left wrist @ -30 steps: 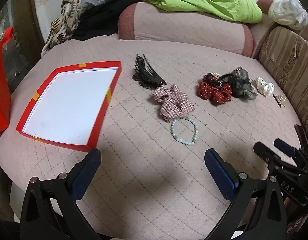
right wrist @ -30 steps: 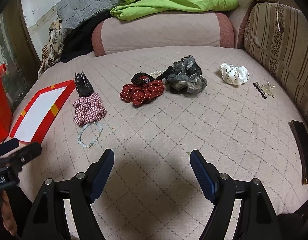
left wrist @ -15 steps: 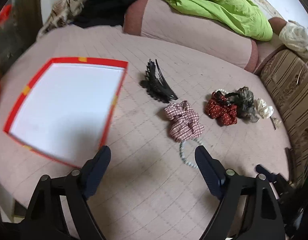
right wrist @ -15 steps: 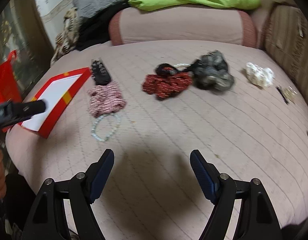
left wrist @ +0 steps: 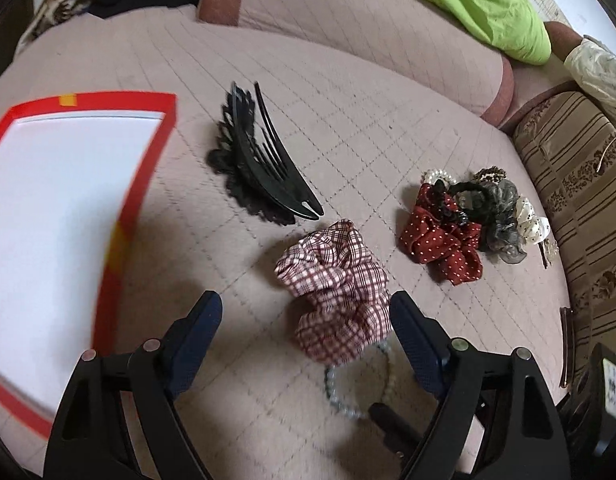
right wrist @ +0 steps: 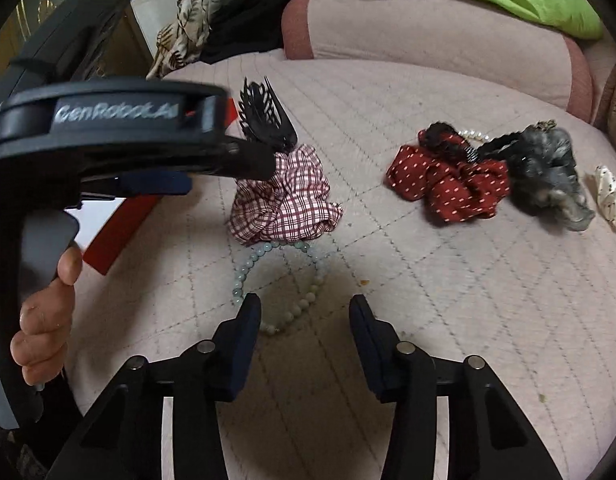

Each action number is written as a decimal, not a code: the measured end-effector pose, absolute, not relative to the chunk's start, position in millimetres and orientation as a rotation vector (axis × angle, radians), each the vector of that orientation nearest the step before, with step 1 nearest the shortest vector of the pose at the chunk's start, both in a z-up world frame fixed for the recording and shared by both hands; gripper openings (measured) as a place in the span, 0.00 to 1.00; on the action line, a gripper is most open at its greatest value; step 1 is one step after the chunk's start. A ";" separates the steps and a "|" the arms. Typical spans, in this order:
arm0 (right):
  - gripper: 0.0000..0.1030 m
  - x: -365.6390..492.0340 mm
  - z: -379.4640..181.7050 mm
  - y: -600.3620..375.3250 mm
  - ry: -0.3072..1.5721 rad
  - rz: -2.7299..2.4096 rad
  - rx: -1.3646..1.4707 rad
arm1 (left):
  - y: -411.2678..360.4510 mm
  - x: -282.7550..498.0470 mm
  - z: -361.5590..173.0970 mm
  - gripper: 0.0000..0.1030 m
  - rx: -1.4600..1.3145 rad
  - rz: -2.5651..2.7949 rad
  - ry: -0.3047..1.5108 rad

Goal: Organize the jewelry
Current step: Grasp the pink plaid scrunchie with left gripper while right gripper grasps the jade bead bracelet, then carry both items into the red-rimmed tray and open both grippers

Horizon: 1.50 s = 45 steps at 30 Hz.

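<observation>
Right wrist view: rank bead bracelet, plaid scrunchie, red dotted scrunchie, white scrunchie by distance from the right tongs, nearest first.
1. Bead bracelet: just ahead of the right tongs, by the left fingertip.
2. Plaid scrunchie: beyond the bracelet, touching its far edge.
3. Red dotted scrunchie: farther, ahead and to the right.
4. White scrunchie: far right edge of the view.

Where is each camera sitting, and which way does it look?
Left wrist view: sits on the left gripper, looking down past its open fingers at the checked scrunchie and red tray.
Right wrist view: sits on the right gripper, looking down at the bead bracelet; the left hand shows.
Both see the scrunchie, bracelet and black comb.
</observation>
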State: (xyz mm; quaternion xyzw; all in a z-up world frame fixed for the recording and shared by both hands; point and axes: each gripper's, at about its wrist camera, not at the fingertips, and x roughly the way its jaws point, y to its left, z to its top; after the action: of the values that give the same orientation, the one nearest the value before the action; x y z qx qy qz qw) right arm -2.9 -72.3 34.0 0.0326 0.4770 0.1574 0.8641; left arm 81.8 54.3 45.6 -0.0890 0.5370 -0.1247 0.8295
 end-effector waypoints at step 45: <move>0.06 -2.9 148.0 54.9 0.898 0.541 -0.034 | 286.7 14.1 107.3 0.07 -0.245 0.070 1.013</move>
State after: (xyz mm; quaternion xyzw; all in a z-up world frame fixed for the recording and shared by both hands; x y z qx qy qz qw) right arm -2.9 54.9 148.0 -0.0163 0.4288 0.2582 0.8655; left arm 14.1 286.7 107.3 -0.1170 0.4837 0.0335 0.8668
